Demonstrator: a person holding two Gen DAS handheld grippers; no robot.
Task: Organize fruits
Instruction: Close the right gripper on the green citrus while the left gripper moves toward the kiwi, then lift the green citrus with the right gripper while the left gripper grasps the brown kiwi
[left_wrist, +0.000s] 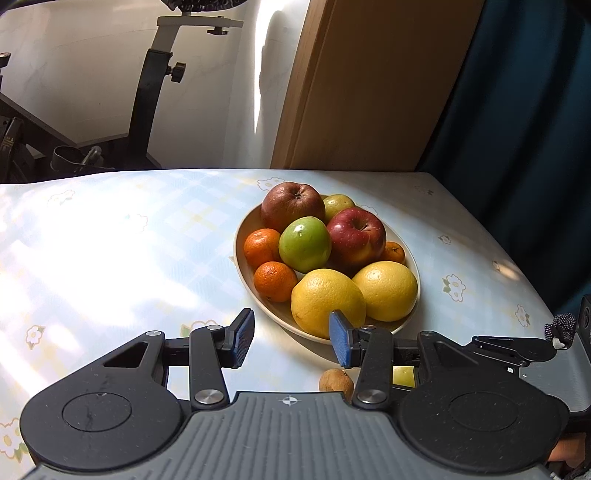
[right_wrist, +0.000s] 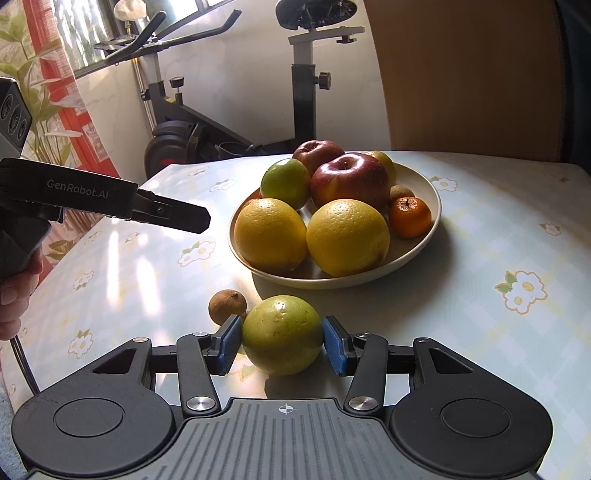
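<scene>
My right gripper (right_wrist: 282, 341) had its blue pads (right_wrist: 228, 341) pressed against both sides of a yellow-green round fruit (right_wrist: 282, 334), which sat on the flowered tablecloth (right_wrist: 517, 332) just in front of the bowl (right_wrist: 424, 251). A small brown fruit (right_wrist: 227, 305), perhaps a kiwi, lay just beside it on the left, close to the left pad; I could not tell whether the two fruits touched.

My left gripper (left_wrist: 291, 338) hung above the cloth with its jaws partly apart and nothing between them. Through its camera the near rim of the bowl (left_wrist: 243, 229) showed just beyond the fingertips, and the brown fruit (left_wrist: 336, 380) lay below, half hidden by the gripper body. In the right view the left gripper (right_wrist: 199, 218) came in from the left side, a hand (right_wrist: 14, 295) on its grip.

The cream bowl was heaped: two large yellow citrus fruits (left_wrist: 327, 301) at the front, a green apple (left_wrist: 304, 243) and a red apple (left_wrist: 356, 234) behind them, a darker red apple (left_wrist: 293, 206) at the back, and mandarins (left_wrist: 275, 280) along the edges. An exercise bike (right_wrist: 207, 122) stood beyond the table.
</scene>
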